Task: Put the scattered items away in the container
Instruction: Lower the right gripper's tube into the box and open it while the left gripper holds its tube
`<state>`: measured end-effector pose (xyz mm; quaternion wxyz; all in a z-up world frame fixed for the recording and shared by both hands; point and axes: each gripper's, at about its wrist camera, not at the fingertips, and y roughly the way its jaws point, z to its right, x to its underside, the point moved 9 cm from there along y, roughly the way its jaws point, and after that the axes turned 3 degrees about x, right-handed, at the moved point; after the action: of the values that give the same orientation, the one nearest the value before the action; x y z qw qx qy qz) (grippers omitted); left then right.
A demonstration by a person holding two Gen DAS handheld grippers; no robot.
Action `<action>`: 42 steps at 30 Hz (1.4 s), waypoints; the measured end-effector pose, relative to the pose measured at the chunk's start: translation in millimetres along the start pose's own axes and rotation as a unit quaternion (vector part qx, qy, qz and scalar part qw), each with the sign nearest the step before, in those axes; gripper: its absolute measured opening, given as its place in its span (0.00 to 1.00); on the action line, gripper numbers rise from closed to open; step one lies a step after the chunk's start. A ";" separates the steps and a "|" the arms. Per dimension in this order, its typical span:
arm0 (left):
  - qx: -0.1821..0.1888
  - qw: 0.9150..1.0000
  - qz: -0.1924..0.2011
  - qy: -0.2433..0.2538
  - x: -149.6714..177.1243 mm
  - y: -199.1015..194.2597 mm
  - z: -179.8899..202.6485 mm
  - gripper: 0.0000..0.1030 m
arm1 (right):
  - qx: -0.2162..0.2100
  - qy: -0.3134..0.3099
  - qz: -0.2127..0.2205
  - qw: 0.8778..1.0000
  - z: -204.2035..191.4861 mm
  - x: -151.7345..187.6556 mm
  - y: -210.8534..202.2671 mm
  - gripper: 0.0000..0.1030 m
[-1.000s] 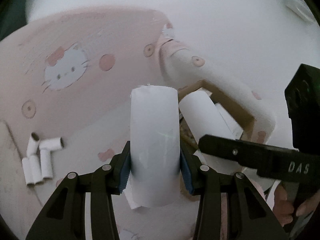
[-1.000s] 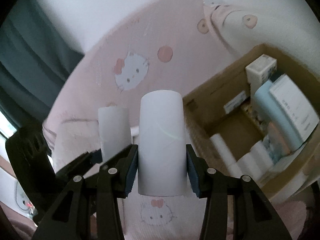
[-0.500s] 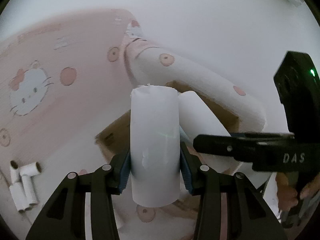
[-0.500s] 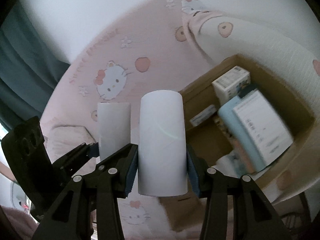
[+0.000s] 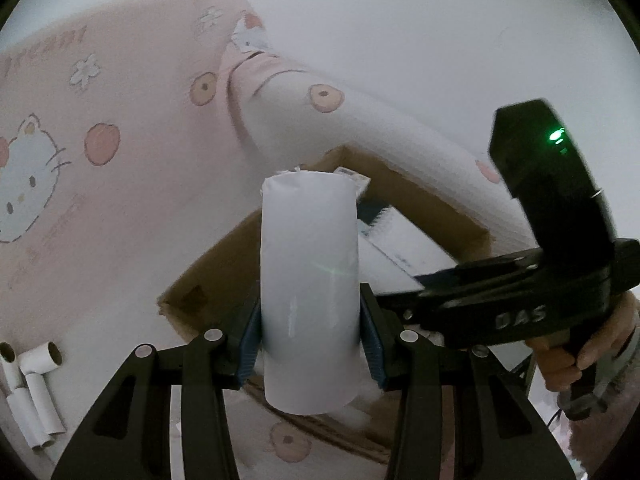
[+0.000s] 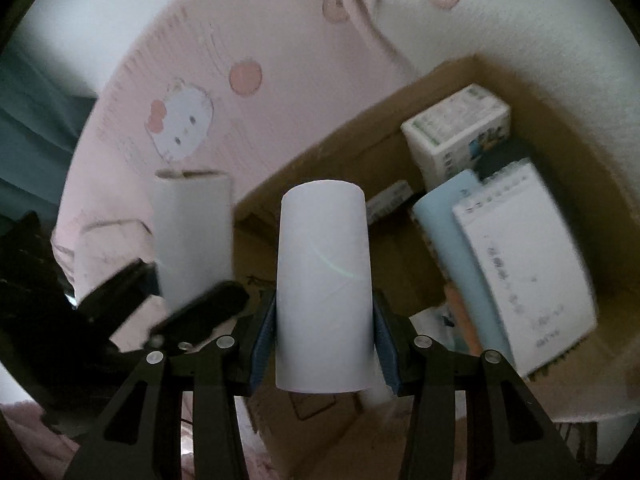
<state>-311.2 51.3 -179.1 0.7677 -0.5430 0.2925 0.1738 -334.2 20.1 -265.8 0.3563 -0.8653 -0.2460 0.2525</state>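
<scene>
My left gripper [image 5: 308, 336] is shut on a white cardboard tube [image 5: 309, 280], held upright over the near edge of the brown cardboard box [image 5: 208, 280]. My right gripper [image 6: 323, 340] is shut on another white tube [image 6: 323, 280], held above the open box [image 6: 320, 160]. The left gripper with its tube [image 6: 194, 236] shows at the left of the right wrist view. The right gripper body [image 5: 520, 300] crosses the right side of the left wrist view. Several small white tubes [image 5: 32, 396] lie on the pink sheet at lower left.
The box holds a white carton [image 6: 456, 128], a light blue pack [image 6: 452, 248] and a spiral notepad [image 6: 524, 264]. A rolled pink and white pillow [image 5: 360, 128] lies along the box's far side. The pink cat-print sheet [image 5: 100, 184] covers the bed.
Both grippers have moved with their tubes toward and over the box. The box now fills more of both views and the loose tubes have slid to the lower left.
</scene>
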 end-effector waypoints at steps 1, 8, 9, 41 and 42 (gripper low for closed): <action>0.001 1.000 -0.001 -0.002 -0.5 0.1 -4.1 0.46 | 0.001 -0.001 -0.008 1.000 0.2 -0.7 5.4 0.42; 0.000 1.000 -0.003 -0.018 -4.6 -0.8 -31.0 0.46 | 0.038 -0.025 -0.084 0.995 6.3 -3.4 56.8 0.42; 0.005 1.000 -0.005 -0.020 -4.2 0.2 -33.3 0.46 | 0.039 -0.031 -0.098 0.994 6.2 -0.8 65.1 0.42; 0.003 0.999 -0.030 -0.029 3.2 3.2 -67.1 0.46 | 0.058 -0.099 -0.280 0.953 30.9 53.5 140.7 0.39; 0.003 0.999 -0.032 -0.029 4.2 2.7 -67.5 0.46 | 0.060 -0.116 -0.281 0.951 29.1 53.4 141.2 0.38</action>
<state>-327.1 -11.0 -199.9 0.7824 -0.5447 0.2533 0.1642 -277.2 -21.5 -402.4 0.4331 -0.7026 -0.5036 0.2551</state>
